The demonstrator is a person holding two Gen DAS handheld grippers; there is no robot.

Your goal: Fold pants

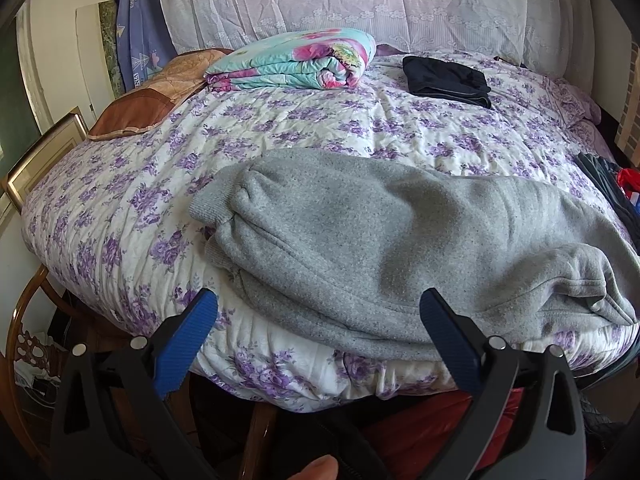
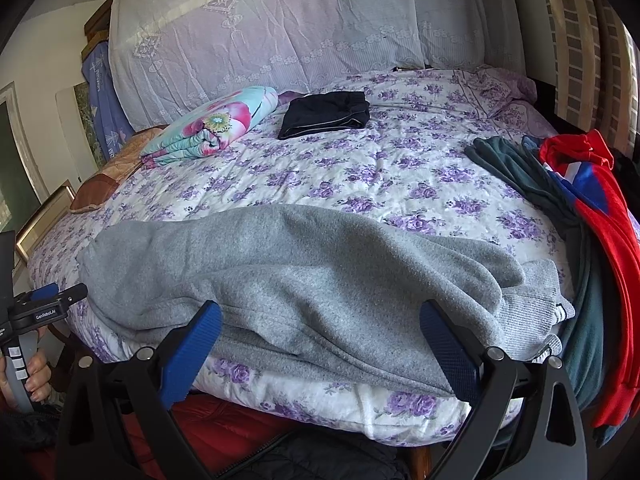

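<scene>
**Grey pants lying folded lengthwise at the near edge of the bed**

Between the blue pads of the left gripper point(image 1: 318, 312), which are standing wide apart and holding nothing, the near edge of the grey pants point(image 1: 400, 240) is showing; the jaws are hovering just off the bed's front edge. Over on the other side, the right gripper point(image 2: 320, 320) is likewise gaping, its pads apart and empty, framing the same grey fabric from nearer the waistband end.

The pants are lying across the front of the floral quilt point(image 1: 320, 128), legs doubled one over the other, ribbed cuffs point(image 1: 212, 204) pointing toward the person's left and the ribbed waistband point(image 2: 536, 300) toward the right. The near long edge is drooping slightly over the mattress edge.

Just beside the waistband, a dark green garment point(image 2: 532, 176) and a red and blue garment point(image 2: 592, 200) are lying heaped at the right side of the bed. Farther back, well apart from the pants, a folded black garment point(image 2: 326, 114) and a rolled floral blanket point(image 2: 208, 128) are resting near the lace-covered headboard point(image 2: 280, 32).

At the left margin of the right wrist view, a hand point(image 2: 38, 376) is gripping the other tool's handle
</scene>
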